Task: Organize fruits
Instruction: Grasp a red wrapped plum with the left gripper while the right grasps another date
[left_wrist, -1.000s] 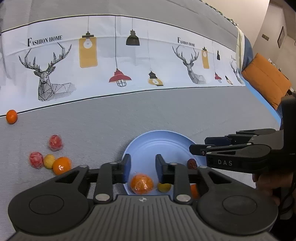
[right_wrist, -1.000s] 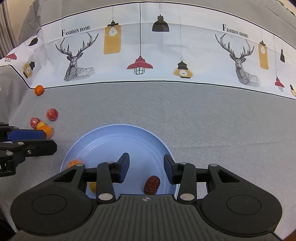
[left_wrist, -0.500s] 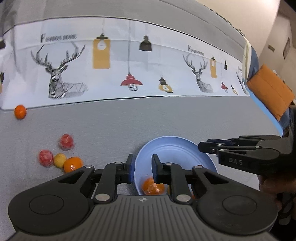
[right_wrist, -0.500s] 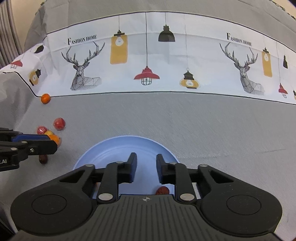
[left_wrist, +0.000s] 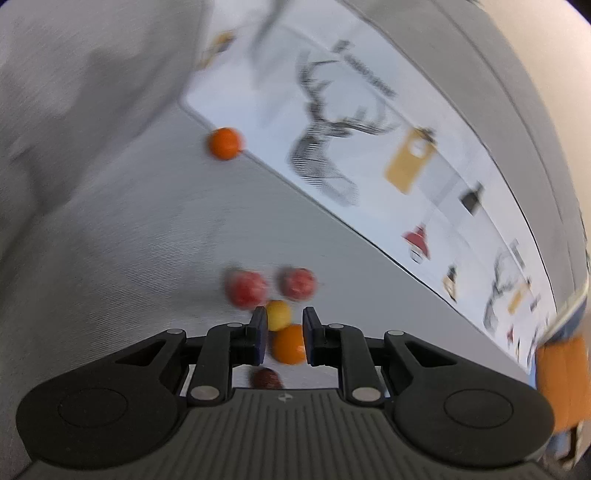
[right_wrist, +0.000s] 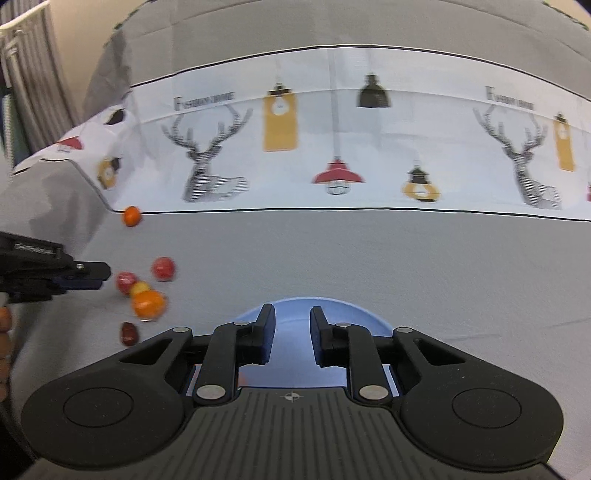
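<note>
A cluster of loose fruit lies on the grey cloth: an orange (left_wrist: 290, 345), a yellow fruit (left_wrist: 277, 314), two red fruits (left_wrist: 245, 290) and a dark date (left_wrist: 265, 378). My left gripper (left_wrist: 284, 332) hovers just short of them, its view tilted and blurred, jaws a narrow gap apart with nothing pressed. In the right wrist view the same gripper (right_wrist: 96, 275) sits left of the orange (right_wrist: 147, 304) and the date (right_wrist: 129, 333). A lone orange (right_wrist: 132, 216) lies farther back. My right gripper (right_wrist: 291, 332) stands over the blue plate (right_wrist: 295, 306), narrowly apart and holding nothing; its body hides the plate's contents.
A white band (right_wrist: 332, 147) printed with deer and lamps crosses the grey cloth behind the fruit. An orange cushion (left_wrist: 561, 369) shows at the right edge. A person's hand (right_wrist: 5, 332) holds the left gripper. Striped fabric (right_wrist: 33, 74) hangs at the far left.
My left gripper swung left from the plate to the fruit cluster, rolled, and narrowed its jaws. The right gripper's jaws narrowed and it drew back slightly; the date in the plate is now hidden.
</note>
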